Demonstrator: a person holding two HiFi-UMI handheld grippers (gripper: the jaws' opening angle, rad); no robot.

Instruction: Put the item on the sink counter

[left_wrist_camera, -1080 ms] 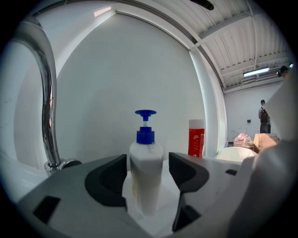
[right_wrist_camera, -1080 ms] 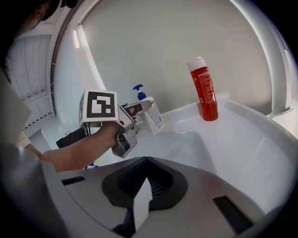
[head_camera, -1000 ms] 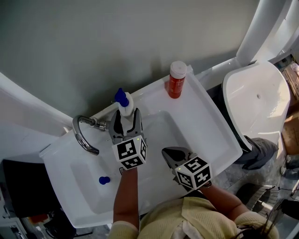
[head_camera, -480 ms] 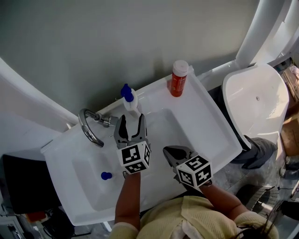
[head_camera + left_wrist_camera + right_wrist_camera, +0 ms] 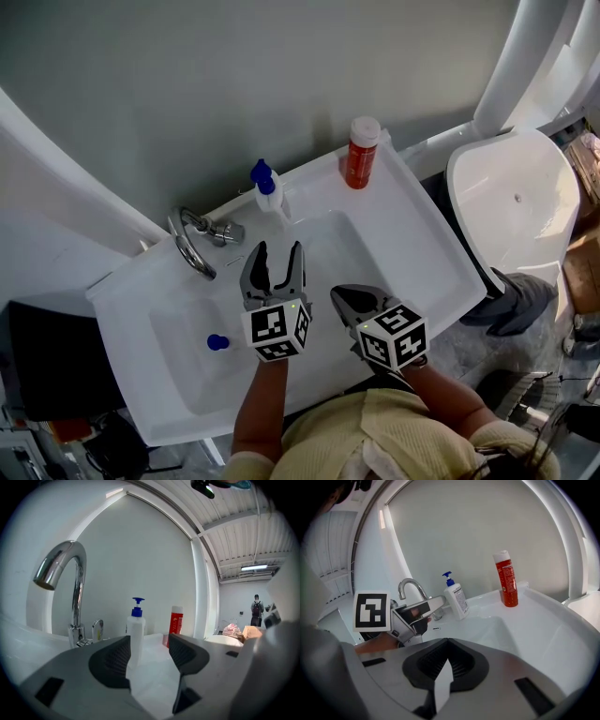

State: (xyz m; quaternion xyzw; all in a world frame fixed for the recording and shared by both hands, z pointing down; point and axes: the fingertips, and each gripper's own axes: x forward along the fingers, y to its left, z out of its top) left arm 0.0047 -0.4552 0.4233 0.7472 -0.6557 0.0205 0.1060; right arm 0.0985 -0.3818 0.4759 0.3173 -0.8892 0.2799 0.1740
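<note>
A white soap bottle with a blue pump [image 5: 267, 193] stands upright on the sink counter [image 5: 412, 220] by the back wall, right of the chrome faucet [image 5: 195, 242]. My left gripper [image 5: 275, 260] hovers over the basin, open and empty, a short way in front of the bottle. In the left gripper view the soap bottle [image 5: 136, 631] shows between the spread jaws, apart from both. My right gripper [image 5: 349, 306] is shut and empty over the basin's near right side. The right gripper view shows the soap bottle [image 5: 456, 598] standing free.
A red bottle with a white cap [image 5: 360, 152] stands at the counter's back right corner. A small blue object [image 5: 217, 342] lies in the basin at the left. A white toilet [image 5: 511, 202] sits right of the sink. A person [image 5: 257, 609] stands far off.
My left gripper, earlier around the soap bottle, has drawn back toward me over the basin. The bottle stays standing on the counter. The right gripper has hardly moved.
</note>
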